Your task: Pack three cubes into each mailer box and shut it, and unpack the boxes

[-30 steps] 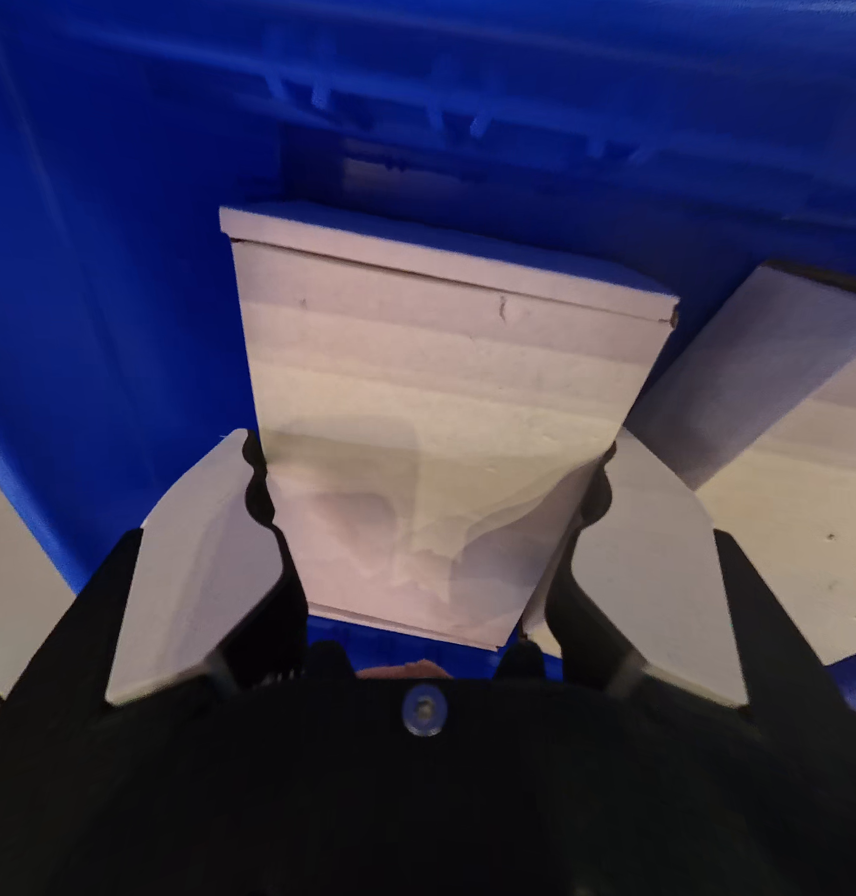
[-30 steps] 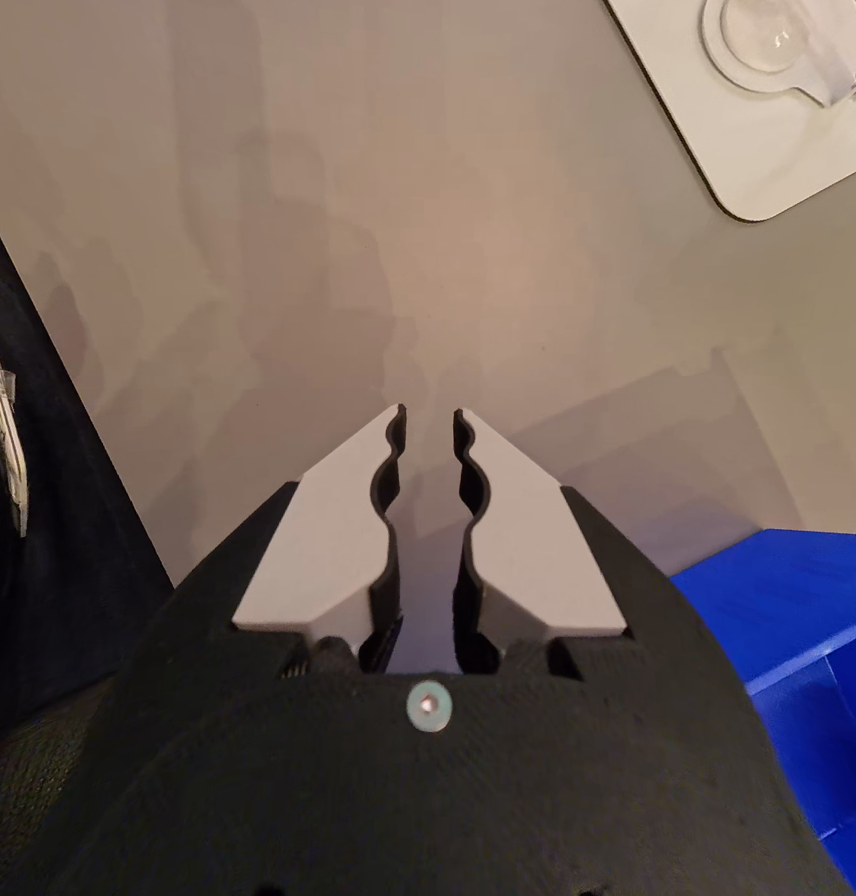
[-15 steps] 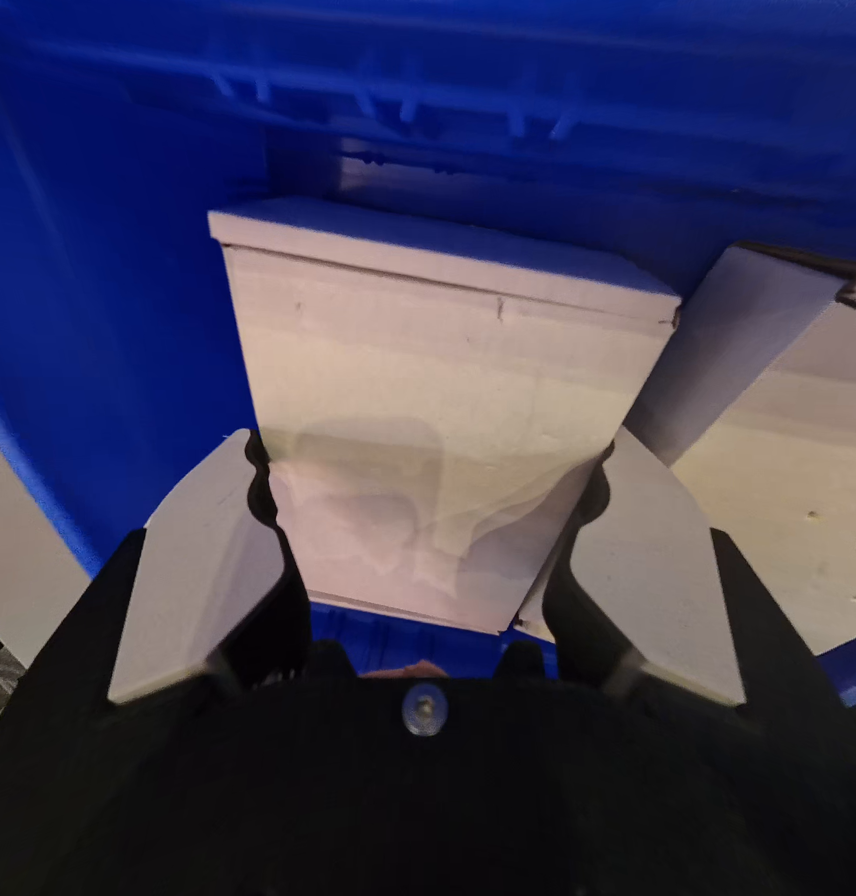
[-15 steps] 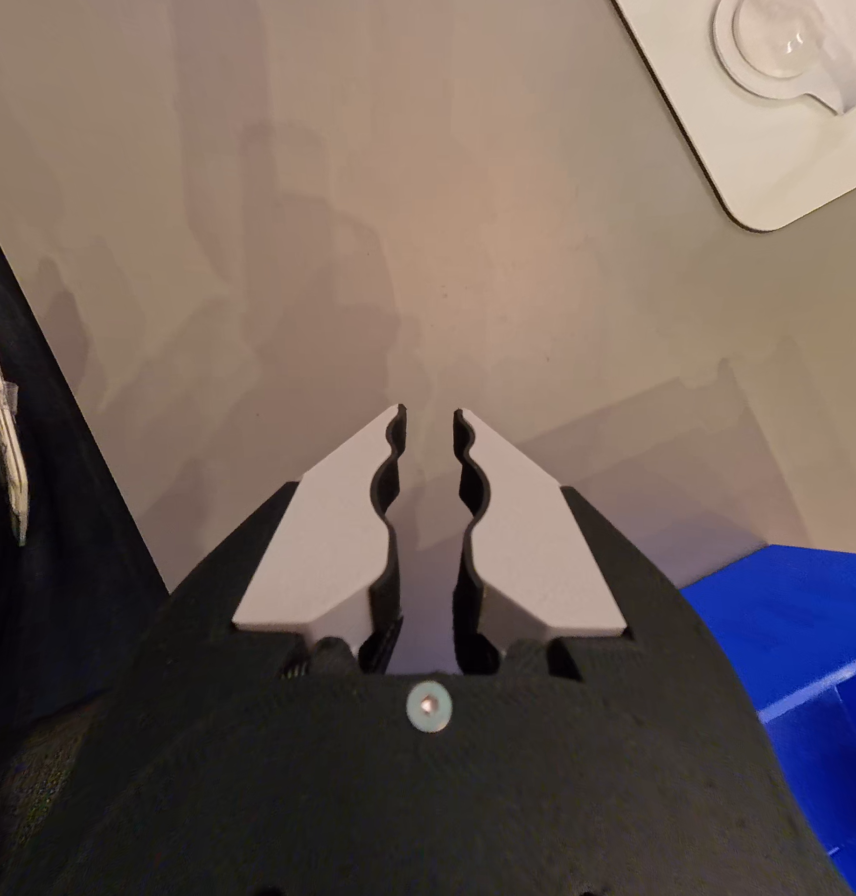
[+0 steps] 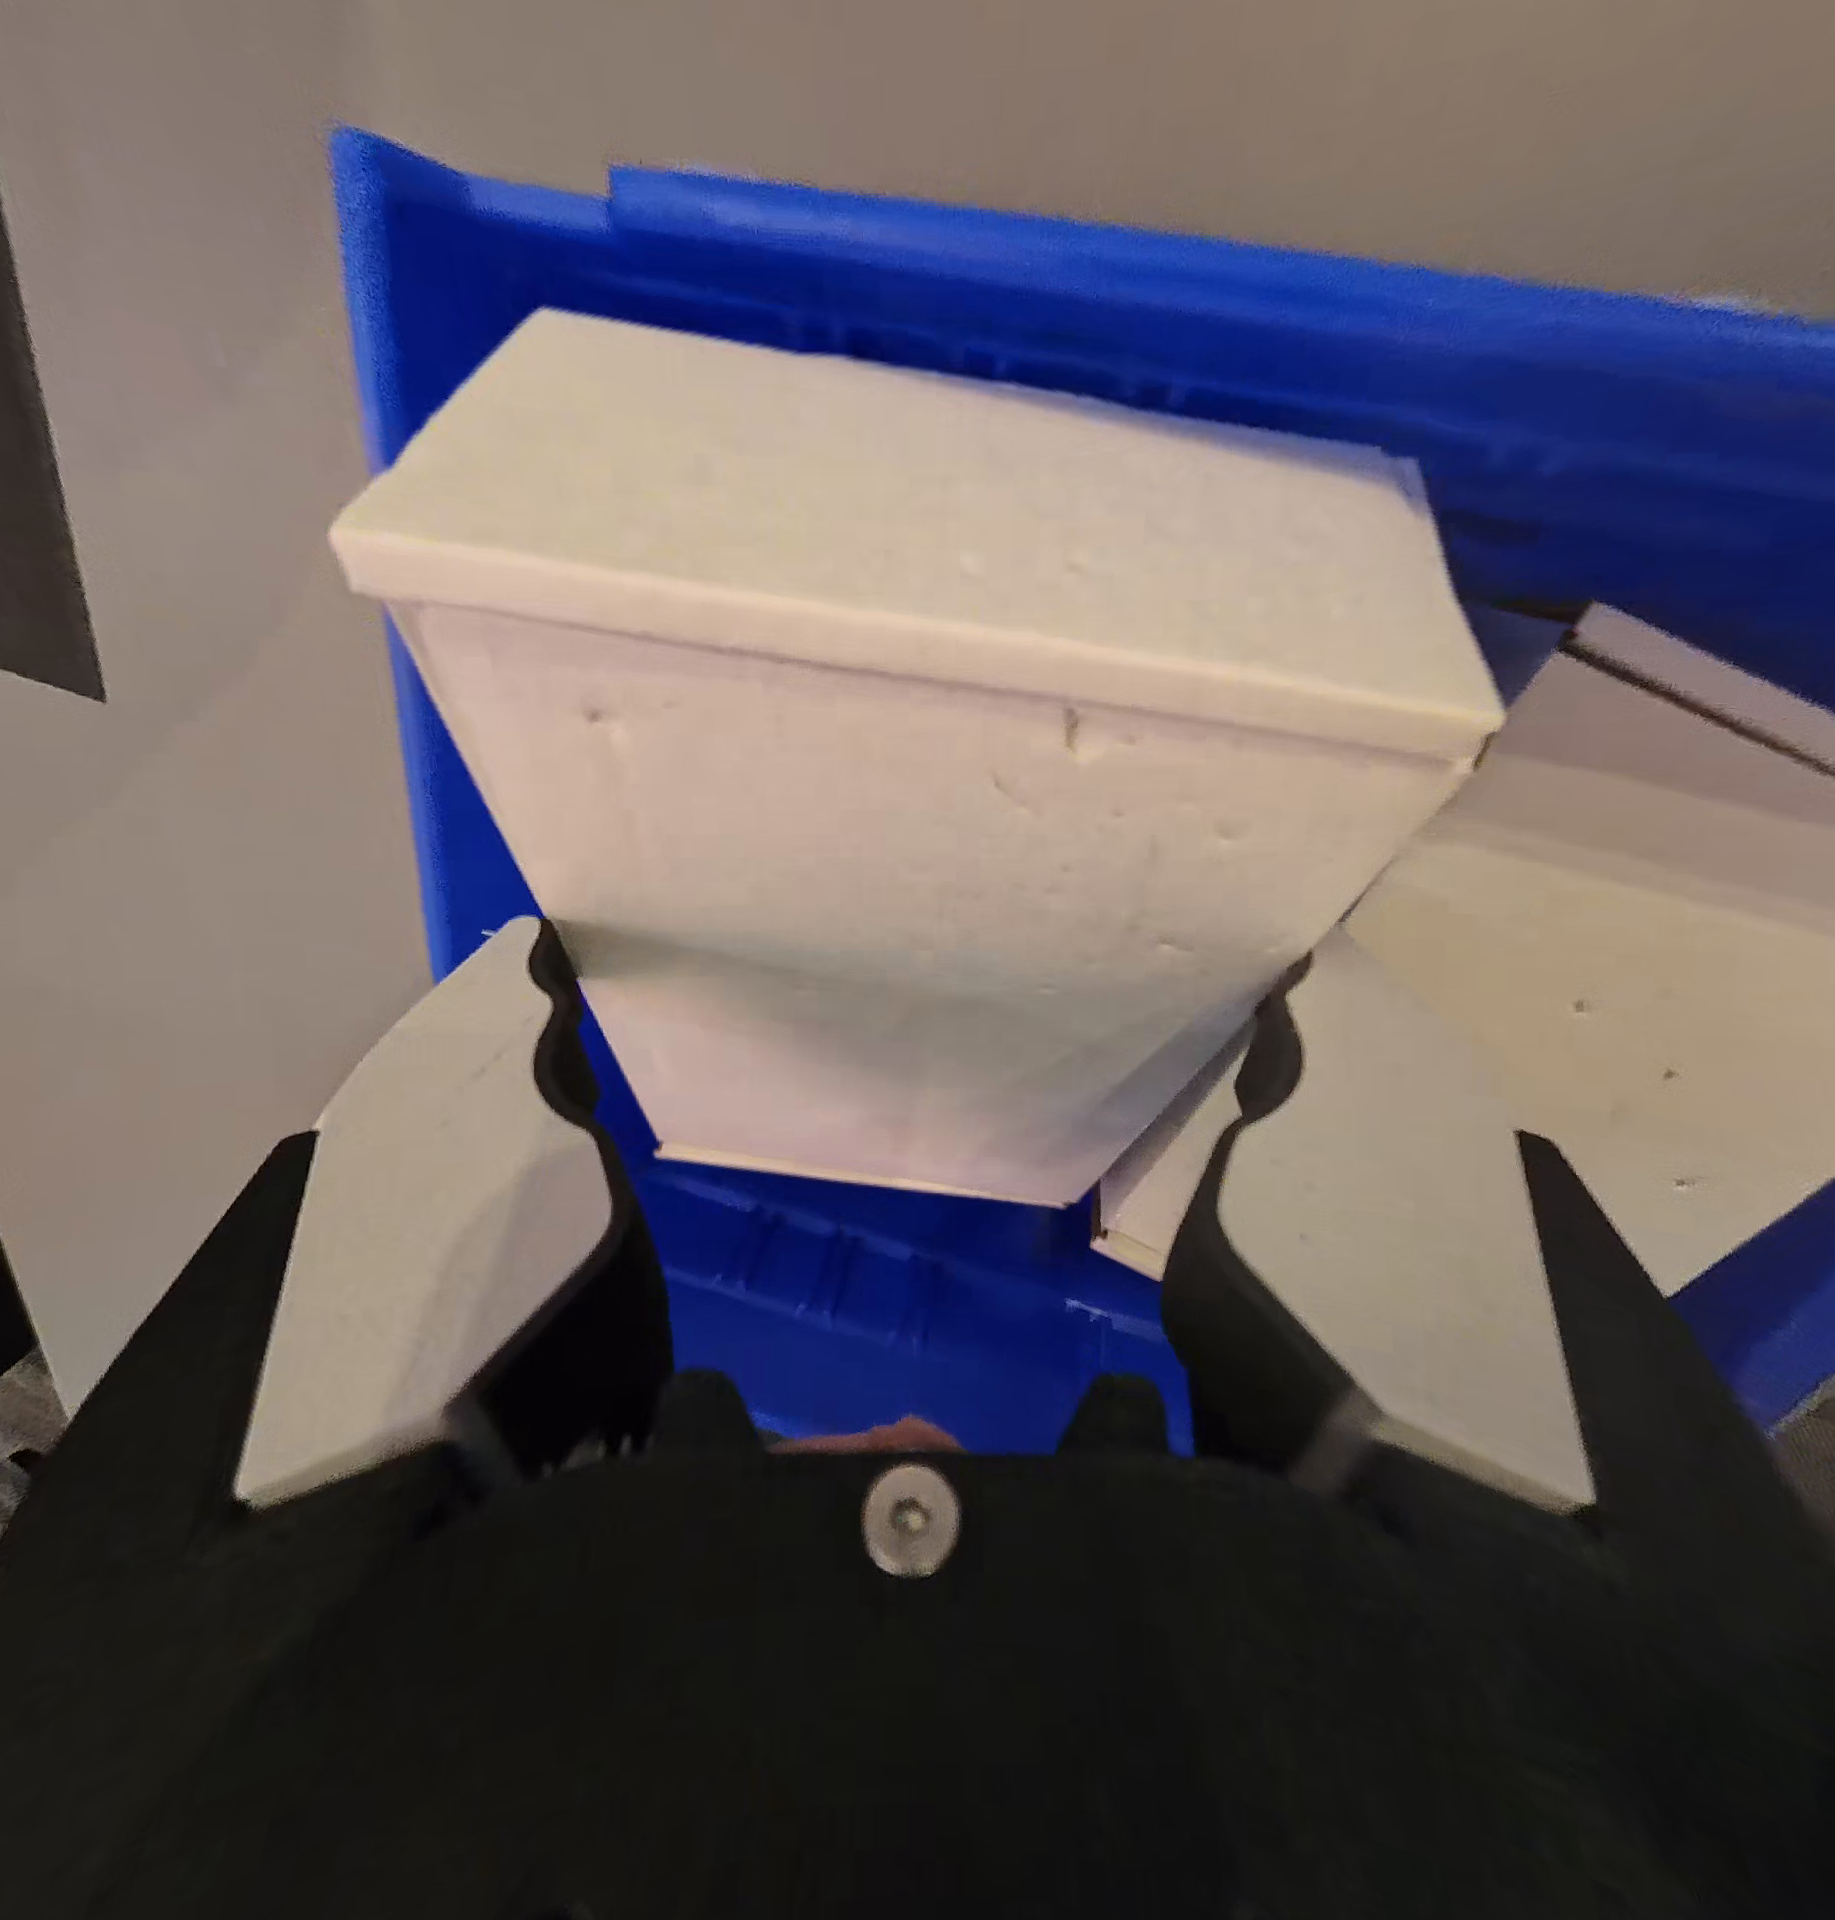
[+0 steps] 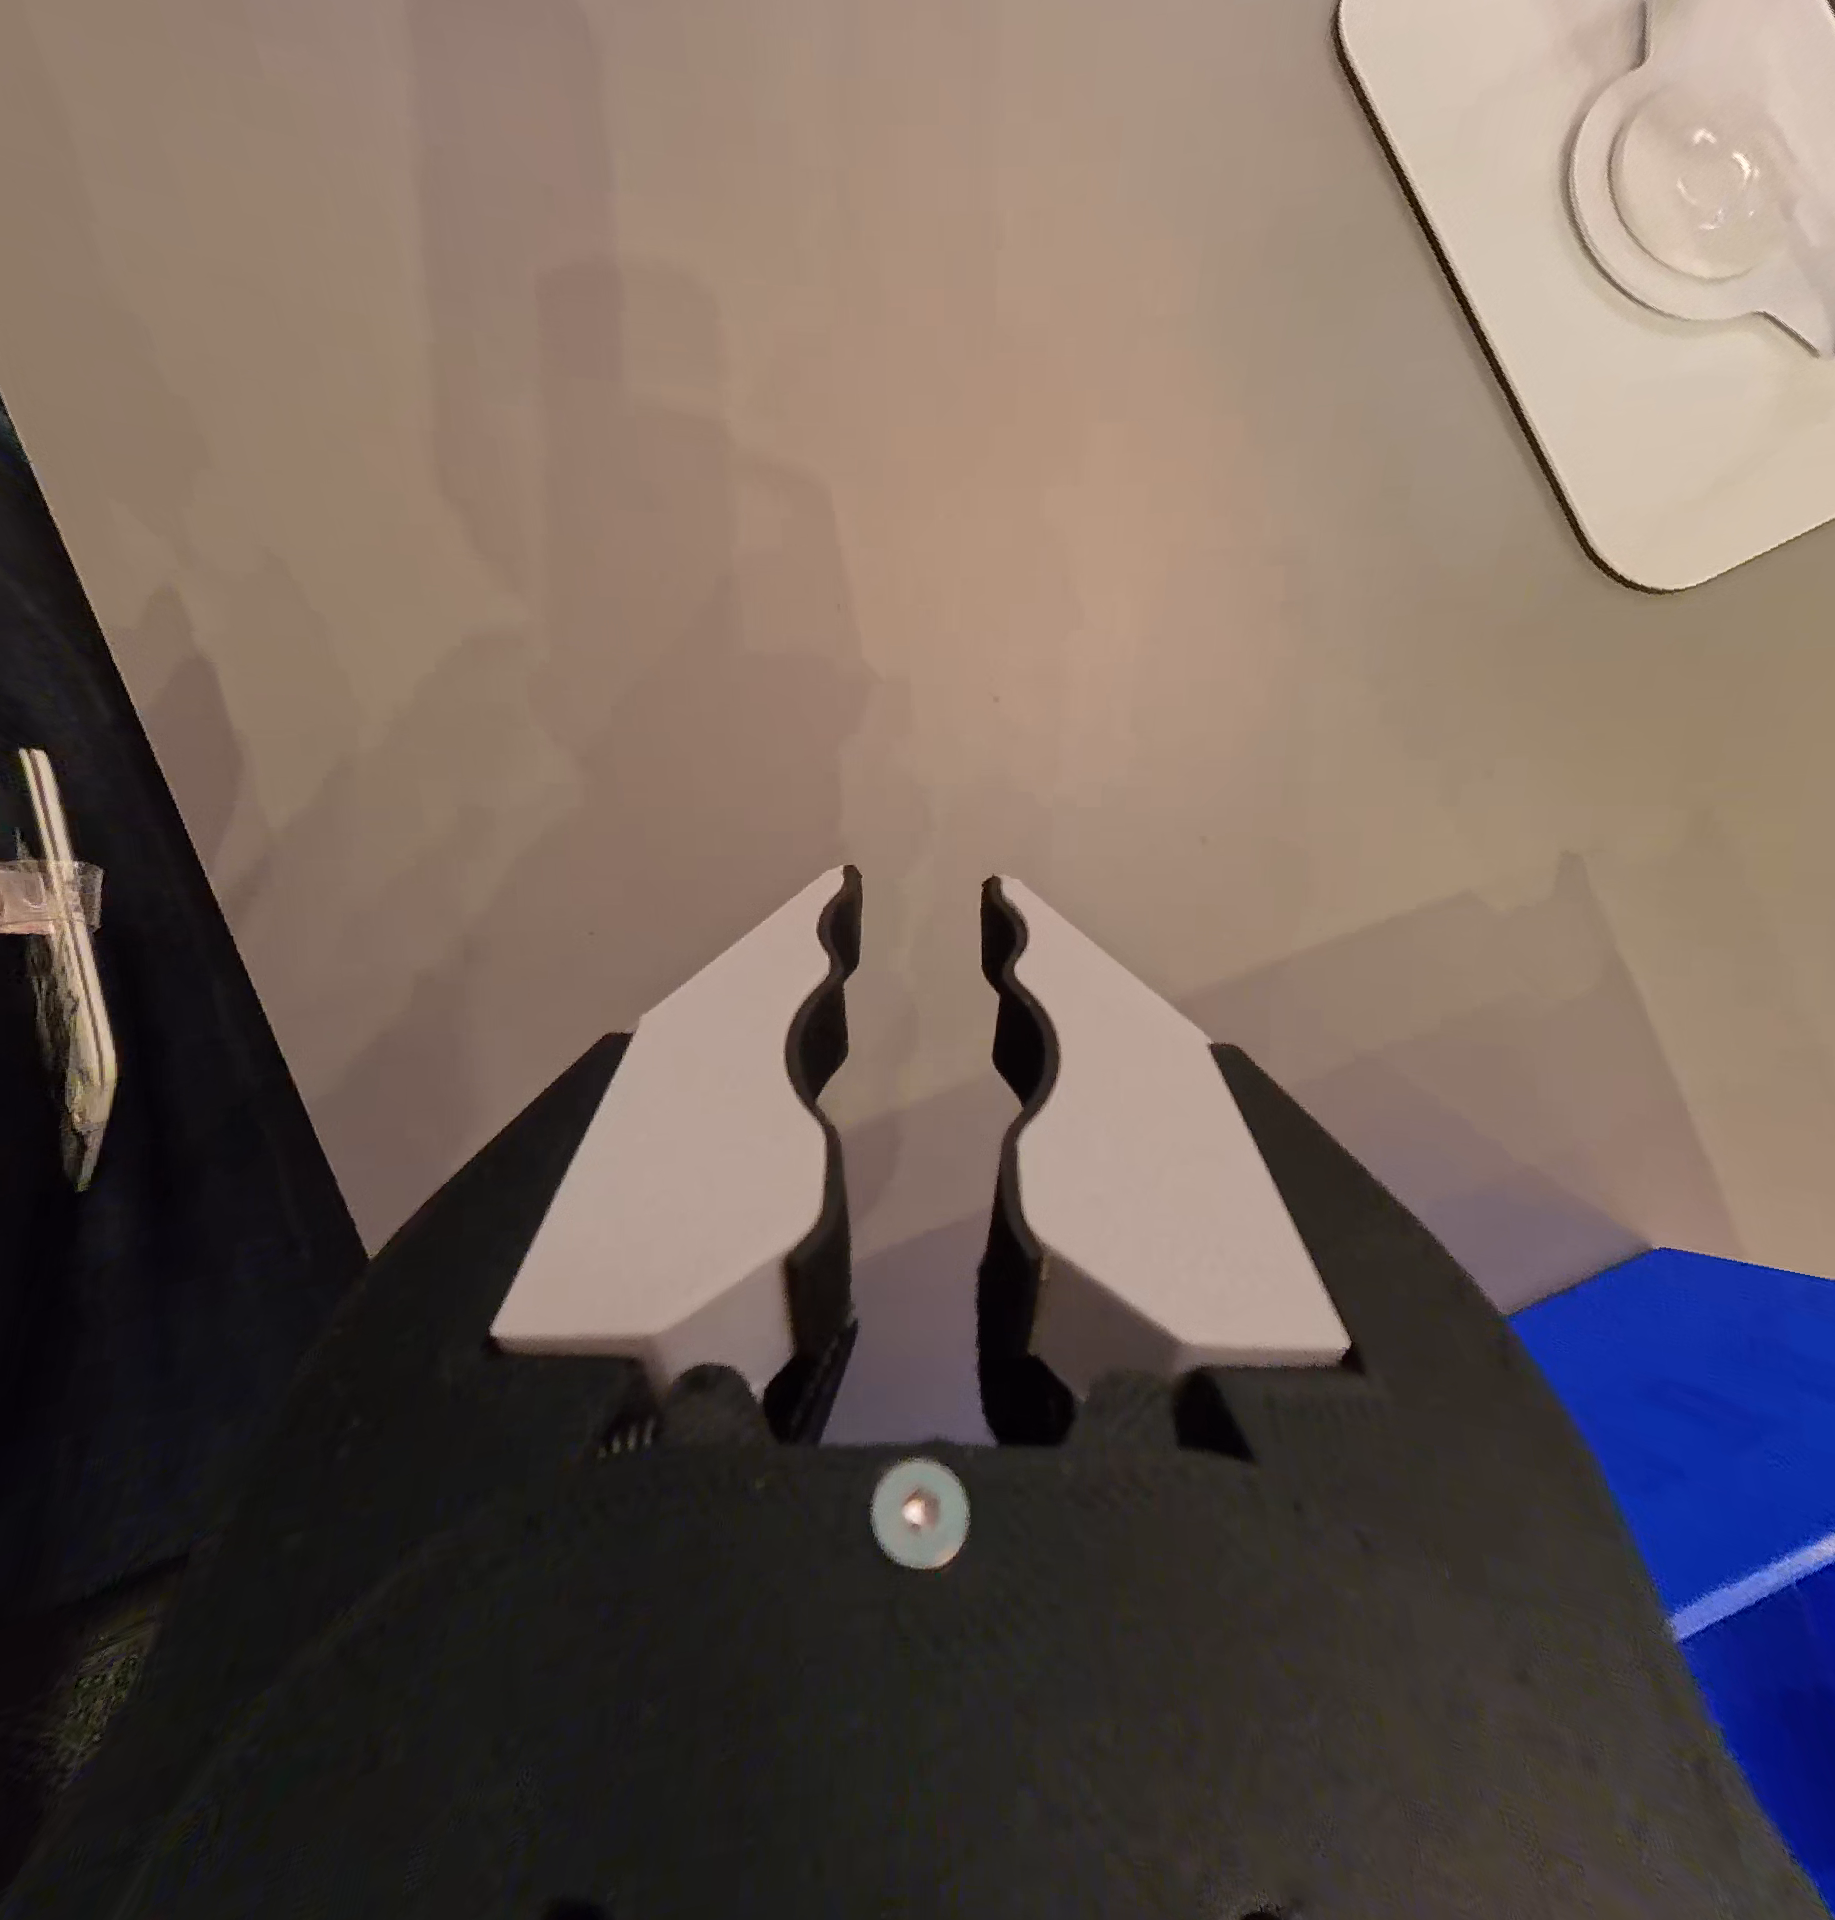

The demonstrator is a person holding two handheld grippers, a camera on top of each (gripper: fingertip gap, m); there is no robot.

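Observation:
My left gripper (image 5: 913, 940) is shut on a closed white mailer box (image 5: 892, 779), with one finger on each side of its lower end. It holds the box up above the blue bin (image 5: 1204, 301). A second white mailer box (image 5: 1567, 987) lies in the bin to the right. My right gripper (image 6: 920, 878) is empty, its jaws nearly together with a narrow gap, over the bare grey table (image 6: 788, 416). No cubes are in view.
A corner of the blue bin (image 6: 1723, 1455) shows at lower right in the right wrist view. A white pad with a clear dome (image 6: 1619, 260) lies at the far right. A person's dark clothing with a clipped badge (image 6: 61, 935) is at the left.
My left gripper has lifted the mailer box up out of the blue bin, so the bin's rim and the table now show. The right gripper has hardly moved.

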